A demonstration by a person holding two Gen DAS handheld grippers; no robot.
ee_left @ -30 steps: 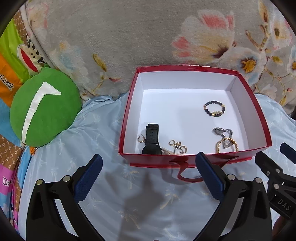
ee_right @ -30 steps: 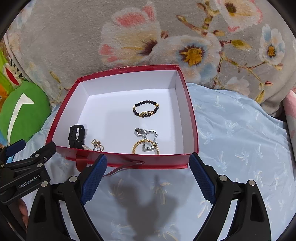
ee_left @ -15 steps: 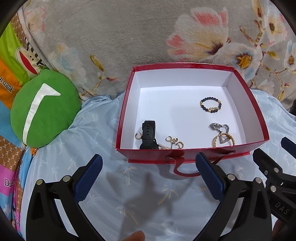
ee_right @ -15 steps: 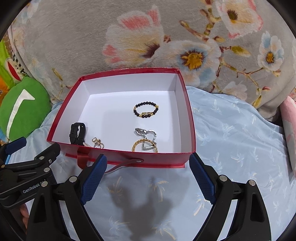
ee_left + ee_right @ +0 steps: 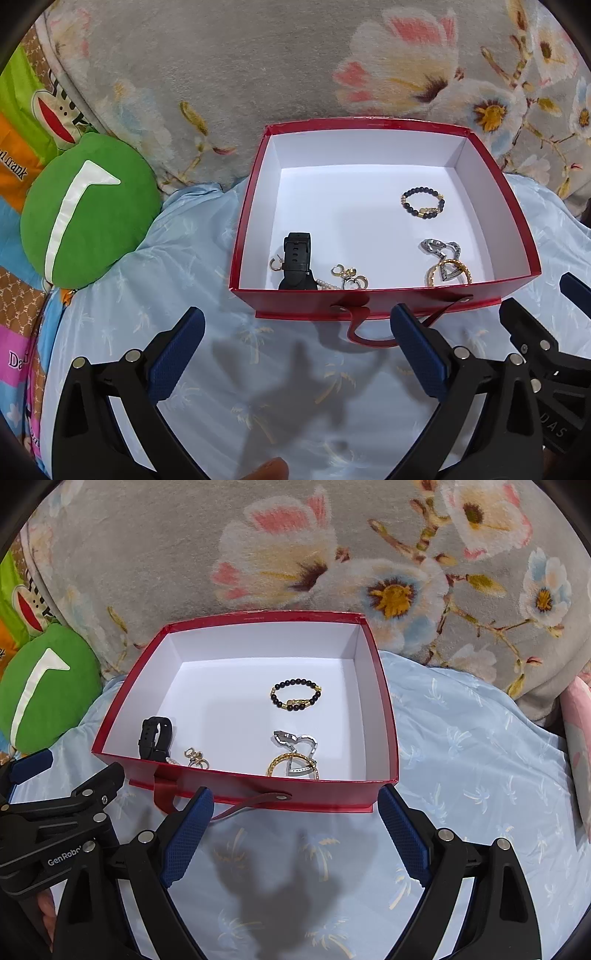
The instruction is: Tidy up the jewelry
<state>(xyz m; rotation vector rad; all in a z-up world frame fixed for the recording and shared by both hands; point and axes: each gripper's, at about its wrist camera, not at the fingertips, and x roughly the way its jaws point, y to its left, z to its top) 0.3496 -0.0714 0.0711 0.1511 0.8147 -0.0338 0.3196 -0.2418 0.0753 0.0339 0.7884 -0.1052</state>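
Left wrist view, black watch [image 5: 296, 260] lengthwise front-to-back in red box [image 5: 517, 218], both tongs [image 5: 295, 354] [image 5: 295, 830] spread empty.

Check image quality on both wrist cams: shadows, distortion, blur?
Left wrist: sharp; fisheye bends the red box rim; hand-held gripper shadow falls on the blue sheet. Right wrist: same barrel warp, dark corners, crisp shadow ahead of the fingers; no glare.

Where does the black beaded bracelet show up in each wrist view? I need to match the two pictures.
Left wrist: the black beaded bracelet lies right of centre, in the far right part of the red box.
Right wrist: the bracelet lies at the picture's centre, in the far half of the box floor.
Shared landmark: the silver heart pendant, just nearer the camera than the bracelet in both.
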